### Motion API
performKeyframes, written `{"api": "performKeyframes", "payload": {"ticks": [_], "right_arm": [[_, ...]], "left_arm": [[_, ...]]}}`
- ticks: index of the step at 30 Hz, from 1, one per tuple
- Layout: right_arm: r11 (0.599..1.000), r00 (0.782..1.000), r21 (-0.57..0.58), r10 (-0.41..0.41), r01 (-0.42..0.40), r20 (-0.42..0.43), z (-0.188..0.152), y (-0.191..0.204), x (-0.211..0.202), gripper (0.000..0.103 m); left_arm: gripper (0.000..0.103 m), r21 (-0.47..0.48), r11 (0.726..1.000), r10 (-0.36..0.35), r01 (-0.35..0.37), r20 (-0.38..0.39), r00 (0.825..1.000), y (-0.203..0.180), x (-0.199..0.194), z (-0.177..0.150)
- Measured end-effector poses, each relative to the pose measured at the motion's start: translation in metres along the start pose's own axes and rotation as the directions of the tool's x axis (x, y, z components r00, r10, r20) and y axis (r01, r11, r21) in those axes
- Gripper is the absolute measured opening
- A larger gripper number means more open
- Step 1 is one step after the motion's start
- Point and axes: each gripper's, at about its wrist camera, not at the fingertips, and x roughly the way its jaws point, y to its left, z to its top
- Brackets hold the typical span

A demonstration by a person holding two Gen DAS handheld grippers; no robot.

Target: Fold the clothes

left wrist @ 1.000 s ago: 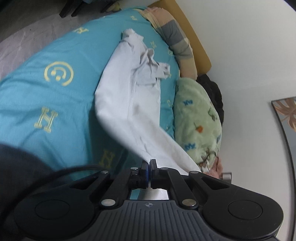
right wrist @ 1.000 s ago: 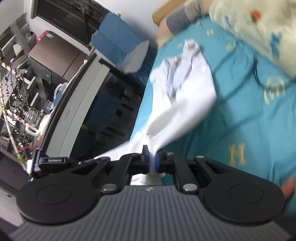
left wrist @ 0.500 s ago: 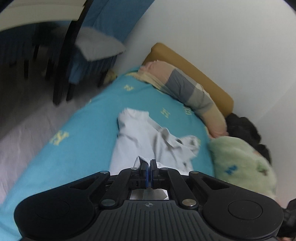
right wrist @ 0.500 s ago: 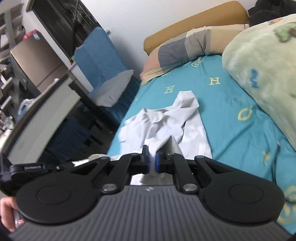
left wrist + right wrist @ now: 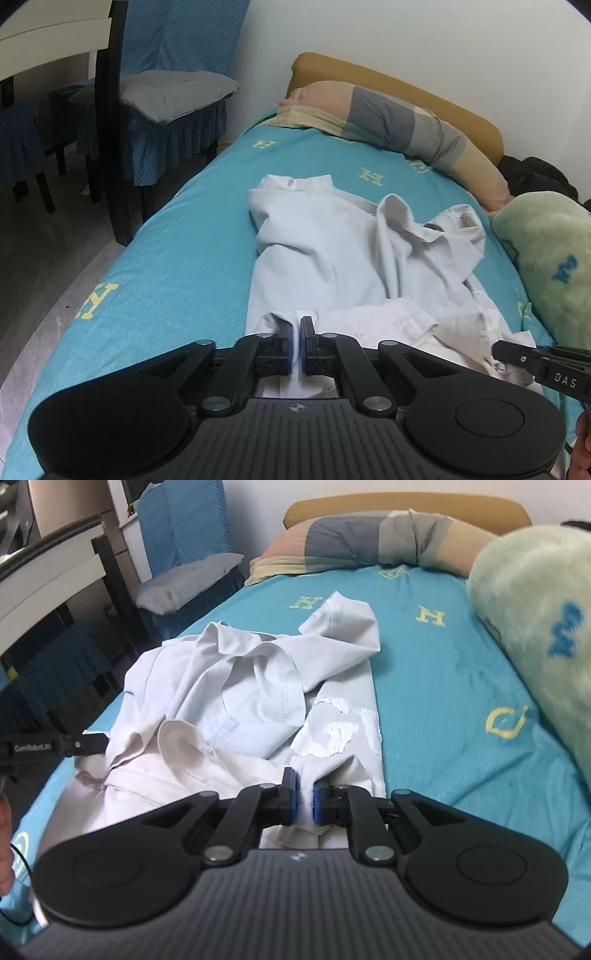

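Observation:
A pale white shirt [image 5: 332,258] lies rumpled on the turquoise bedsheet [image 5: 177,266], collar end toward the pillows. My left gripper [image 5: 296,332] is shut on a fold of the shirt's near hem at its left side. My right gripper [image 5: 302,797] is shut on the near hem at the shirt's [image 5: 258,686] right side, beside a white printed patch [image 5: 340,731]. Both grippers are low, close to the bed. The right gripper's tip shows in the left wrist view [image 5: 517,354]; the left one's tip shows in the right wrist view [image 5: 88,744].
A striped bolster pillow [image 5: 388,118] and a tan headboard [image 5: 406,81] lie at the far end. A green fleece blanket [image 5: 535,627] is heaped along the bed's right side. A blue-covered chair [image 5: 166,96] and a table [image 5: 55,48] stand left of the bed.
Both grippers have swung down and level with the shirt hem still held; the shirt has dropped from hanging stretched to lying rumpled on the bed.

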Motion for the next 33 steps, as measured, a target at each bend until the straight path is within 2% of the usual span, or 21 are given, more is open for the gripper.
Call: {"api": "performKeyframes", "payload": {"ticks": [2, 3, 4, 5, 6, 7, 12, 14, 17, 22, 28, 33], "right_arm": [[1.0, 1.0, -0.005, 0.004, -0.004, 0.008, 0.001, 0.005, -0.008, 0.034], [1.0, 1.0, 0.005, 0.021, -0.021, 0.019, 0.002, 0.006, -0.015, 0.051], [0.999, 0.999, 0.015, 0.037, -0.038, 0.03, 0.003, 0.008, -0.022, 0.059], [0.998, 0.998, 0.023, 0.052, -0.053, 0.042, 0.004, 0.011, -0.031, 0.072], [0.998, 0.997, 0.02, 0.058, -0.059, 0.057, 0.004, 0.016, -0.041, 0.075], [0.998, 0.996, 0.009, 0.056, -0.057, 0.074, 0.004, 0.022, -0.052, 0.076], [0.998, 0.986, -0.041, 0.053, -0.047, 0.158, -0.003, 0.051, -0.105, 0.076], [0.998, 0.982, -0.037, 0.053, -0.047, 0.179, -0.01, 0.058, -0.123, 0.076], [0.999, 0.977, -0.043, 0.038, -0.03, 0.211, -0.021, 0.068, -0.148, 0.076], [1.0, 0.97, 0.022, 0.016, -0.021, 0.242, -0.045, 0.074, -0.178, 0.076], [1.0, 0.963, 0.011, -0.005, 0.002, 0.269, -0.058, 0.079, -0.19, 0.076], [1.0, 0.958, 0.014, -0.012, 0.009, 0.287, -0.057, 0.078, -0.191, 0.076]], "left_arm": [[0.015, 0.021, 1.0, -0.013, 0.013, 0.018, 1.0, -0.007, -0.02, -0.003], [0.022, 0.032, 0.999, -0.021, 0.02, 0.028, 0.999, -0.011, -0.031, -0.005], [0.029, 0.043, 0.999, -0.029, 0.028, 0.038, 0.999, -0.015, -0.043, -0.007], [0.04, 0.055, 0.998, -0.037, 0.035, 0.048, 0.998, -0.019, -0.054, -0.009], [0.047, 0.066, 0.997, -0.046, 0.042, 0.058, 0.997, -0.023, -0.066, -0.011], [0.05, 0.078, 0.996, -0.054, 0.049, 0.068, 0.996, -0.026, -0.077, -0.013], [0.078, 0.134, 0.988, -0.092, 0.076, 0.118, 0.989, -0.045, -0.134, -0.024], [0.081, 0.141, 0.987, -0.09, 0.071, 0.135, 0.987, -0.049, -0.154, -0.032], [0.082, 0.149, 0.987, -0.085, 0.061, 0.156, 0.984, -0.053, -0.182, -0.044], [0.084, 0.128, 0.989, -0.093, 0.071, 0.173, 0.98, -0.055, -0.208, -0.062], [0.084, 0.128, 0.99, -0.088, 0.064, 0.188, 0.978, -0.06, -0.218, -0.07], [0.084, 0.116, 0.991, -0.078, 0.059, 0.165, 0.983, -0.061, -0.21, -0.07]]}}
